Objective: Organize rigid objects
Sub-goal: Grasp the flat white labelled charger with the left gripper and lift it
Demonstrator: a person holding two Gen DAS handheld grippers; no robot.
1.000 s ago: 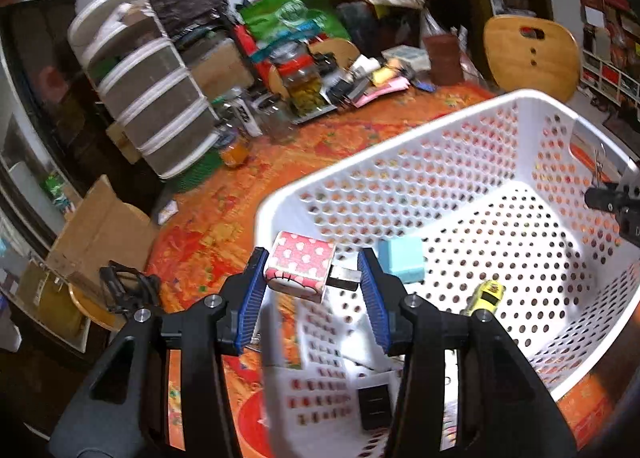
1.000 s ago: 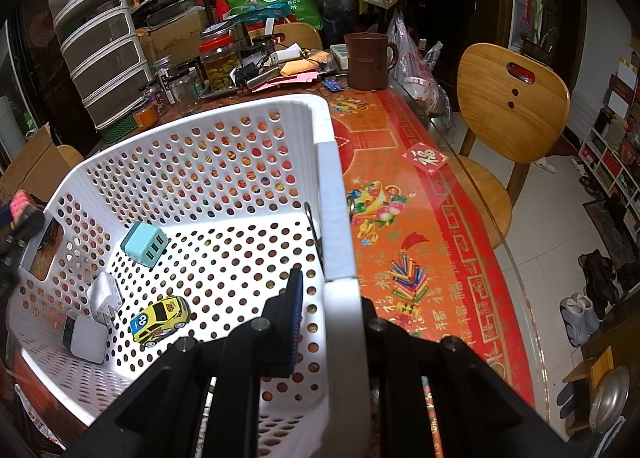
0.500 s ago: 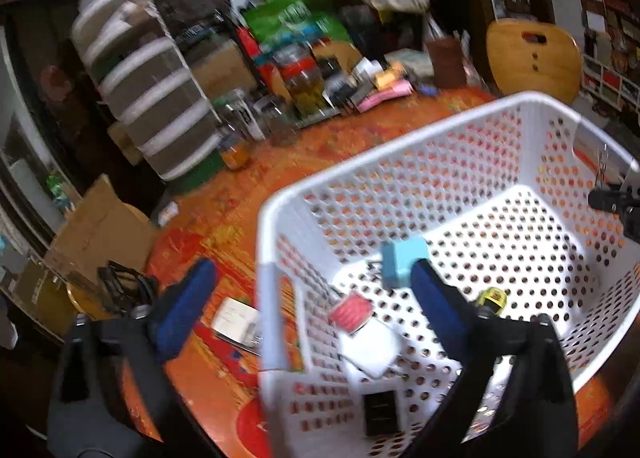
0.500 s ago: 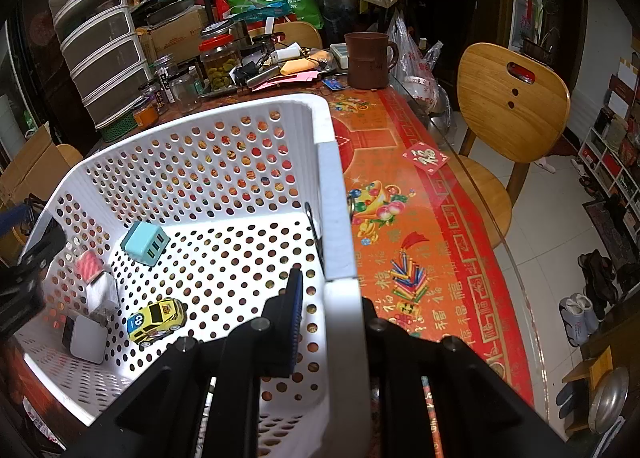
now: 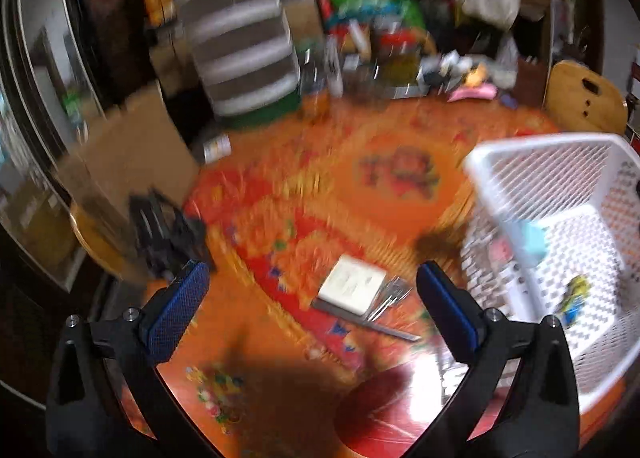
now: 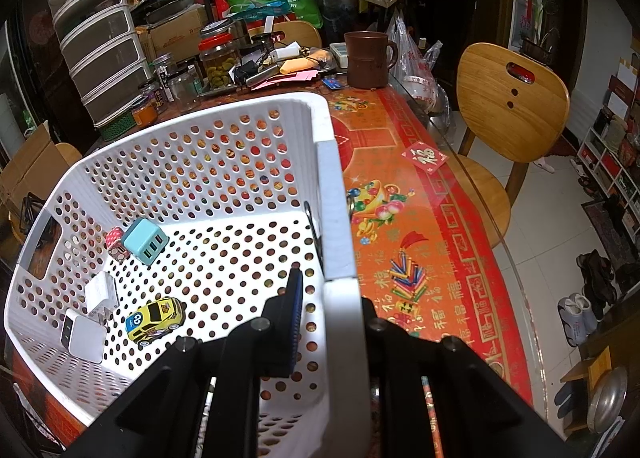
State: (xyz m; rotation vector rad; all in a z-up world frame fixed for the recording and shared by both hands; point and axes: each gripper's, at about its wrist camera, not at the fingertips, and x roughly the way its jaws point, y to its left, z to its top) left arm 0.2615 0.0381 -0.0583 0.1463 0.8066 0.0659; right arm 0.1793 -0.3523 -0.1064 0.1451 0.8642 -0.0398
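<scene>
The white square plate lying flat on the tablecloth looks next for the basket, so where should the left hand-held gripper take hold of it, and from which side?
Grip the white square plate across two opposite side edges, coming down from above. It lies flat, so only its thin edges offer purchase. The left hand-held gripper is open and already straddles it. Avoid the edge nearest the basket, where thin metal pieces lie against it. Blur hides finer detail.

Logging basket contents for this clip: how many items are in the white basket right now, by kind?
Chargers or power adapters: 3, namely the blue multi-port charger, the white plug adapter and the white block with a dark face
Toy cars: 1, the yellow toy car
Patterned cubes: 1, the red polka-dot cube
Total: 5 in the white basket
</scene>
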